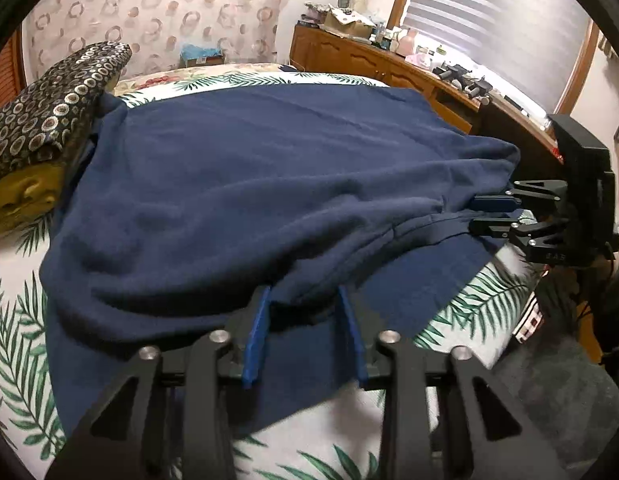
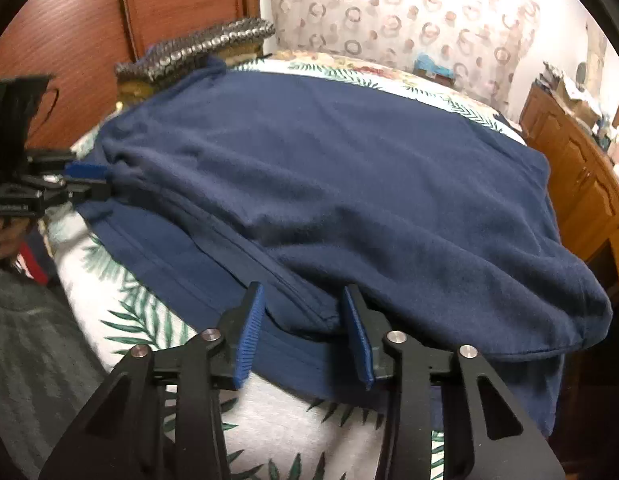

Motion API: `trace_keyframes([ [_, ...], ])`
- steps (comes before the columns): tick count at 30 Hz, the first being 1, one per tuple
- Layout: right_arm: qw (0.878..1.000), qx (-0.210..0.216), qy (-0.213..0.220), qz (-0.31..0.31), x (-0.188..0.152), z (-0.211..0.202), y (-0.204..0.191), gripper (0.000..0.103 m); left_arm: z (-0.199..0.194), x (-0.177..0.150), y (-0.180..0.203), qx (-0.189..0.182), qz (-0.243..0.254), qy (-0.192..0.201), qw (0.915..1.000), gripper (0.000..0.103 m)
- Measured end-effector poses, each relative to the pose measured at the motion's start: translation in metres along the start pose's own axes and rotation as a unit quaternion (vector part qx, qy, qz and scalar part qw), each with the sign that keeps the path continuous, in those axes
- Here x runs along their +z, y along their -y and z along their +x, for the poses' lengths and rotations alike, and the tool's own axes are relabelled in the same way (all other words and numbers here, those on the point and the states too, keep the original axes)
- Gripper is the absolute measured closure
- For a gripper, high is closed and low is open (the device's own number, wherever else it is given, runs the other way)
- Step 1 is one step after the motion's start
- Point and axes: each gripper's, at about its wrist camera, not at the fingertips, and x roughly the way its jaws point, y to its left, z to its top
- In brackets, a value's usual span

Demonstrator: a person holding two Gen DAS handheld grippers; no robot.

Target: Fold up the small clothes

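A navy blue garment [image 1: 269, 168] lies spread on the leaf-print bed cover [image 1: 17, 360], its near part folded over a lower layer. It also shows in the right wrist view [image 2: 349, 168]. My left gripper [image 1: 303, 300] is open, its blue fingers either side of the folded edge near the front. My right gripper [image 2: 303, 300] is open, its fingers either side of the folded hem. In the left wrist view the right gripper [image 1: 481, 216] sits at the garment's right edge. In the right wrist view the left gripper [image 2: 95, 182] sits at the left edge.
A circle-patterned pillow [image 1: 57, 108] lies over a mustard cushion [image 1: 21, 200] at the bed's far left. A wooden dresser [image 1: 389, 68] with clutter stands to the right under a blinded window. A wooden door [image 2: 149, 12] is behind the bed. Grey carpet [image 1: 549, 380] lies beside the bed.
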Motion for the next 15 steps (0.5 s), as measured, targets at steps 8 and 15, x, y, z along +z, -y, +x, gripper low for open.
trace_keyframes([
  [8, 1.000, 0.011, -0.001, -0.022, -0.005, -0.006, 0.003, 0.098, -0.022, 0.004, 0.007, -0.010, 0.020, 0.018, 0.9996, 0.097],
  [15, 0.998, 0.068, 0.011, -0.006, -0.003, -0.038, 0.012, 0.099, -0.051, 0.002, 0.008, -0.004, 0.016, 0.017, 0.9997, 0.084],
])
